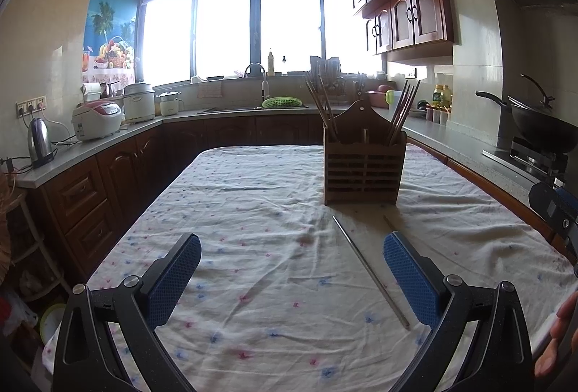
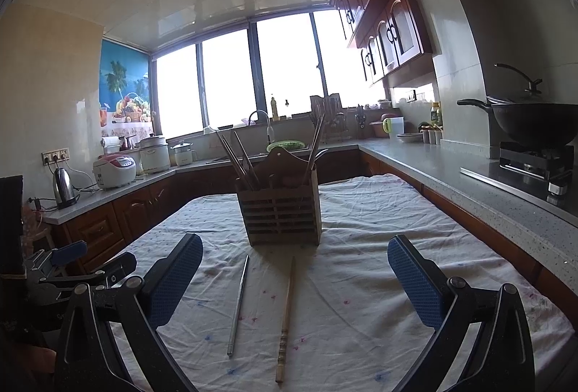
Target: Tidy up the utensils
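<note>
**Operator:** On my left wrist view, my left gripper [image 1: 292, 269] hangs over the tablecloth [image 1: 234, 211] with its blue-padded fingers [image 1: 173, 280] spread wide and nothing between them.

**Colleague:** Where are the utensils?

**Operator:** A metal chopstick [image 1: 368, 269] lies flat on the cloth, slim and silver, running diagonally just inside my right-hand finger. Beyond its far tip stands the wooden holder [image 1: 365, 171], a slatted brown box with a peaked back, upright on the table. Dark chopsticks lean out of its left and right compartments. A second stick [image 1: 389, 222] peeks past the finger; I can't tell its material here.

**Colleague:** And the other camera?

**Operator:** In the right wrist view, my right gripper [image 2: 294, 276] is spread as well, holding nothing. Between its fingers two sticks lie side by side, apart, both pointing at the wooden holder [image 2: 281, 215]. The metal chopstick [image 2: 238, 305] is on the left, plain and grey. The wooden chopstick [image 2: 286, 316] is on the right, tan, with a ridged, turned handle end nearest me. The holder stands just beyond their far tips. The left gripper [image 2: 65, 262] shows at the left edge.
</note>
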`<act>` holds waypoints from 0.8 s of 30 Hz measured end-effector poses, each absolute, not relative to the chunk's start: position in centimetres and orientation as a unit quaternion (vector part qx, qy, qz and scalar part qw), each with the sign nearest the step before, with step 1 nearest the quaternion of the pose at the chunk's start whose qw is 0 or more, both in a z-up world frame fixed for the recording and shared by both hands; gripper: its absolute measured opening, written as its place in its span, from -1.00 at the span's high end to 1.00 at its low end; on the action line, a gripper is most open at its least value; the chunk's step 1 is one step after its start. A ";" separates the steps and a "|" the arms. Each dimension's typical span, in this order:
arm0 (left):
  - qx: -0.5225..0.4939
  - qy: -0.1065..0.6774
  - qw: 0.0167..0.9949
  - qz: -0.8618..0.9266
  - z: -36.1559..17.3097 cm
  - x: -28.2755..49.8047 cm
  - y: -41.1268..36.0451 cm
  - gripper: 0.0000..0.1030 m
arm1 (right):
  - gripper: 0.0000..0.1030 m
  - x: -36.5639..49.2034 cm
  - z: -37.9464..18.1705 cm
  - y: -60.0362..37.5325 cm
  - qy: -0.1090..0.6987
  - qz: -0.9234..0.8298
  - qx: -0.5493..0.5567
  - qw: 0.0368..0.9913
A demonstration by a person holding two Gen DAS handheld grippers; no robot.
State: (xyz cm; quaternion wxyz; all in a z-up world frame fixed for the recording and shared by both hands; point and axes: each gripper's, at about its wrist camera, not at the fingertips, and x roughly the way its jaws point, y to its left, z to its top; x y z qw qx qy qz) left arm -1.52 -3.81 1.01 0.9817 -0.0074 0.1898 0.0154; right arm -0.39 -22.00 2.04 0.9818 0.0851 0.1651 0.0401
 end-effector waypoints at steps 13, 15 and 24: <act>-0.010 0.196 0.980 0.015 1.2 -0.5 -4.2 -0.99 | -1.00 0.7 2.2 -22.2 0.169 0.039 0.076 0.982; -0.011 0.199 0.980 0.015 1.2 -0.2 -4.3 -0.99 | -1.00 1.1 2.0 -22.3 0.173 0.040 0.076 0.981; -0.014 0.217 0.976 0.016 1.0 1.4 -4.6 -0.99 | -1.00 2.9 1.1 -22.7 0.200 0.027 0.064 0.977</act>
